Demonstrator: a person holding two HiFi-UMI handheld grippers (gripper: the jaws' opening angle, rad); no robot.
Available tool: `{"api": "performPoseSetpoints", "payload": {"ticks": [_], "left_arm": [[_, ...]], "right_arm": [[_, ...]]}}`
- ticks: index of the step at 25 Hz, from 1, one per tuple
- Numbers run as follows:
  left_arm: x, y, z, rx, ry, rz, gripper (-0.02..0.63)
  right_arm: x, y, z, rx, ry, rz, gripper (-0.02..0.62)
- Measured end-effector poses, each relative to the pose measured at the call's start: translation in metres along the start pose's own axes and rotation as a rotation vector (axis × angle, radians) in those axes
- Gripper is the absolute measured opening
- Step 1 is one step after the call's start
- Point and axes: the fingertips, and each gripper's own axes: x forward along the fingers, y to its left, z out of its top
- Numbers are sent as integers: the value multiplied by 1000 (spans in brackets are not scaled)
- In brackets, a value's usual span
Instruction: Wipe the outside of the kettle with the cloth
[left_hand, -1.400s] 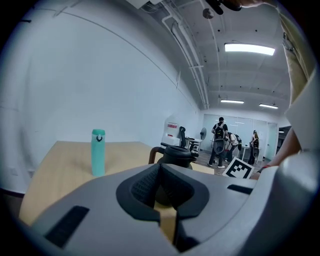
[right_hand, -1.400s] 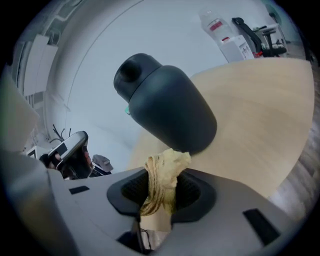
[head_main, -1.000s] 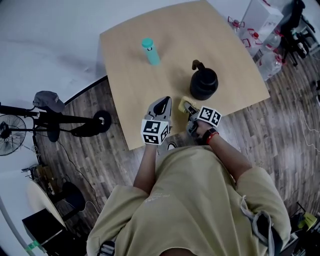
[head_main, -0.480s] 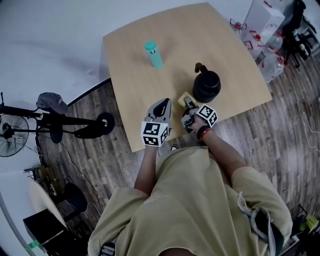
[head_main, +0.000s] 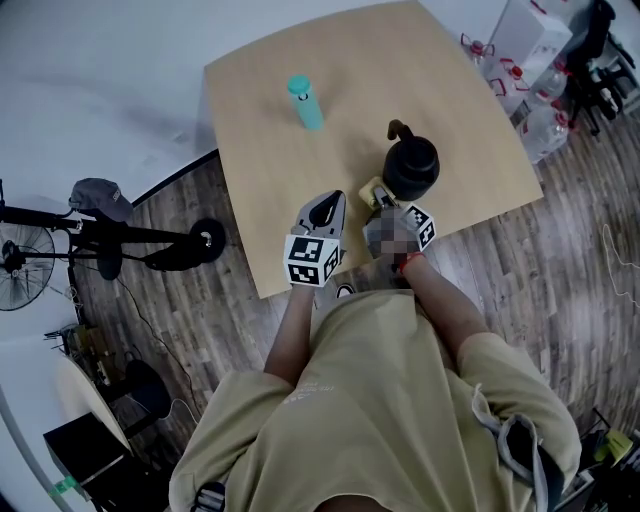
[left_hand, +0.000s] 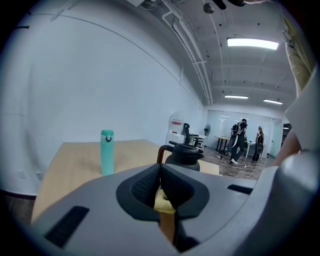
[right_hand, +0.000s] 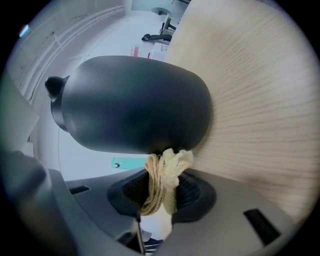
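Note:
The black kettle (head_main: 410, 166) with a brown handle stands on the wooden table (head_main: 260, 110), right of centre. My right gripper (head_main: 378, 200) is just in front of it, shut on a bunched yellow cloth (head_main: 373, 189). In the right gripper view the cloth (right_hand: 167, 172) is pinched between the jaws of the right gripper (right_hand: 162, 189) and presses on the kettle's (right_hand: 135, 102) lower side. My left gripper (head_main: 325, 208) hovers over the table's near edge, left of the right one, jaws together and holding nothing. From the left gripper (left_hand: 160, 172) the kettle (left_hand: 182, 155) shows ahead.
A teal bottle (head_main: 304, 102) stands upright towards the far left of the table. On the floor, white boxes and water bottles (head_main: 530, 60) lie to the right; a fan and a stand (head_main: 110, 240) lie to the left. People (left_hand: 240, 140) stand far off in the room.
My right gripper has moved forward with the cloth, from the table's near edge up to the kettle's side. The left gripper has stayed about where it was.

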Motion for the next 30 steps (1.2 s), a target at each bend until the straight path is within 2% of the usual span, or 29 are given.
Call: {"api": "performPoseSetpoints", "payload": {"ticks": [5, 10, 19, 30], "left_arm": [[9, -19, -3, 14, 16, -25, 25], [16, -36, -9, 27, 36, -52, 25], [25, -48, -13, 30, 59, -59, 25], [38, -62, -16, 26, 72, -66, 25]], "right_arm": [[-5, 0, 2, 3, 15, 12, 123], [-11, -7, 5, -24, 36, -10, 123], [-24, -18, 13, -28, 79, -26, 123], [-46, -29, 29, -92, 177, -61, 126]]}}
